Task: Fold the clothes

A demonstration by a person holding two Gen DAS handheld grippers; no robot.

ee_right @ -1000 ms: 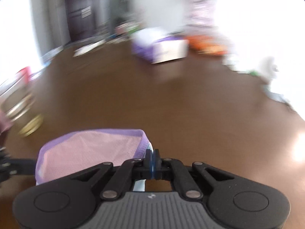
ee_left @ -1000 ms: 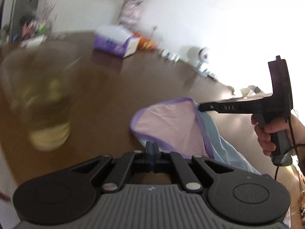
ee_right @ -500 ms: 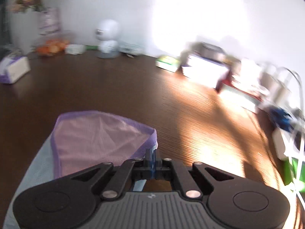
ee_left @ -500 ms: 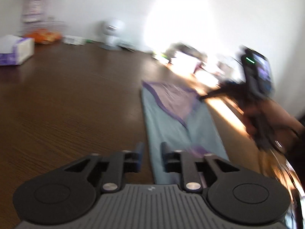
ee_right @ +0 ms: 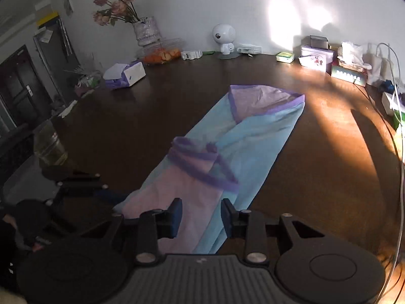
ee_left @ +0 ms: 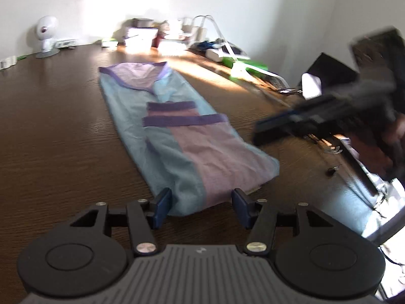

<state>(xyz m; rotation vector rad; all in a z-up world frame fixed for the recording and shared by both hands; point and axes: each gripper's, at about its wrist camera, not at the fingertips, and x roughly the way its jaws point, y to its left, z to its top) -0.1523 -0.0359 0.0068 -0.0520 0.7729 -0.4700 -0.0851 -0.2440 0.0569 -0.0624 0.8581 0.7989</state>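
A light blue and pink garment [ee_left: 192, 149] with purple trim lies folded into a long strip on the dark wooden table [ee_left: 63, 126]. My left gripper [ee_left: 201, 206] hovers at its near end. Its jaws are opening, and the cloth's edge lies between the fingers, not pressed. My right gripper [ee_right: 201, 217] is over the same end from the other side. Its jaws are opening too, with cloth [ee_right: 227, 152] under them but not gripped. In the left wrist view the right gripper [ee_left: 268, 129] is a blur beside the garment. The left gripper [ee_right: 106, 193] shows dark at the lower left.
A tissue box [ee_right: 125, 74], a vase of flowers [ee_right: 146, 34], a small white round device [ee_right: 224, 38] and tins and boxes [ee_right: 314, 58] line the far edge. A glass jar [ee_right: 49, 147] stands at the left. Cables and green packs [ee_left: 243, 63] crowd the right edge.
Both grippers were shut on the garment's purple-trimmed end. They laid it down, let go, opened, and swung to the garment's other end.
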